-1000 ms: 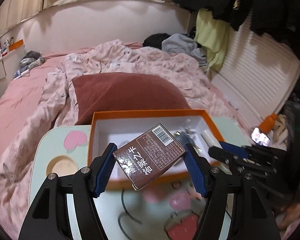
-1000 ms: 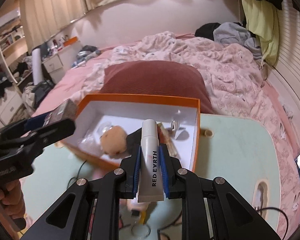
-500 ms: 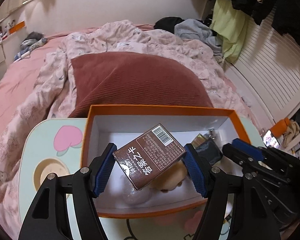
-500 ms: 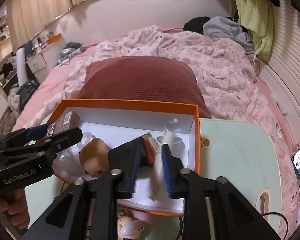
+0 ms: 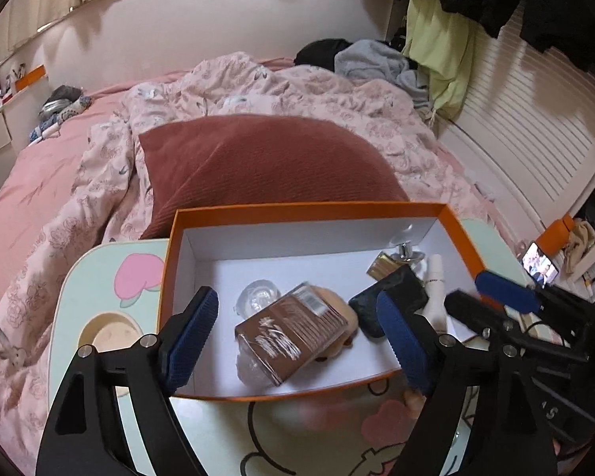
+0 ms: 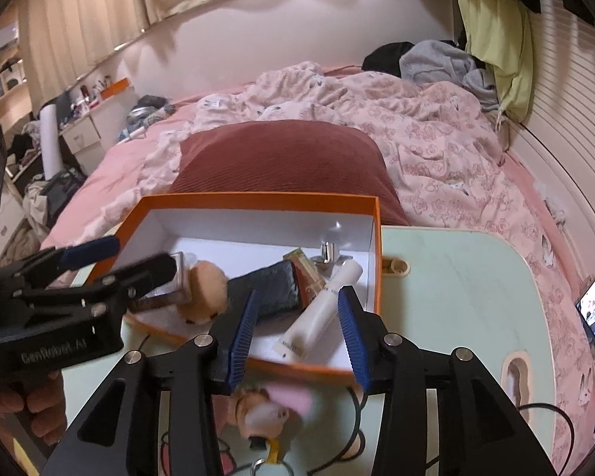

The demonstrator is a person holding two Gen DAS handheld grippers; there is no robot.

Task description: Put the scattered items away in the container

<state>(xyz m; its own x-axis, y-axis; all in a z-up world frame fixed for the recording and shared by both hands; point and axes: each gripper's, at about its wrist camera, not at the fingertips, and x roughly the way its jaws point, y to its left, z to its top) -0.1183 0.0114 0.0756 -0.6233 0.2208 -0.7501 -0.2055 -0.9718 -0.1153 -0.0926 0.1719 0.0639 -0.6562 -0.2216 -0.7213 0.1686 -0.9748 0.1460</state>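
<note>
Left wrist view, entries from largest to smallest, risks noted.

1. Pale green low table with cartoon print (image 5: 99,277), lower half of frame. It carries the box; a keyring doll with pink cap (image 6: 265,408) lies on it just outside the box's near wall, bottom centre of the right wrist view, not yet tidied. Risk: I judge the black cable near it could snag when I reach for it.

2. Orange cardboard box with white lining (image 5: 305,211), centre of frame. Risk: my fingers hang over its near wall; a careless pull back could catch the rim and drag or tip it.

3. My left gripper (image 5: 297,341), fingers spread wide, holding nothing. My right gripper (image 6: 297,329), fingers likewise wide and empty.

4. Brown wrapped rectangular packet with white lettering (image 5: 291,337), inside the box, lower centre, blurred, tilted on a tan plush toy (image 5: 337,317). Risk: it seems unsettled and may slide or roll against the near wall.

5. Black textured pouch (image 5: 388,301), inside the box, right of centre.

6. White squeeze tube with dark lettering (image 6: 323,313), inside the box, lying slantwise between my right fingers in that view. Risk: its low end sits close to the near wall; my finger could nudge it out on the way back.

7. Clear plastic dome (image 5: 258,299), box floor, left of centre.
</note>
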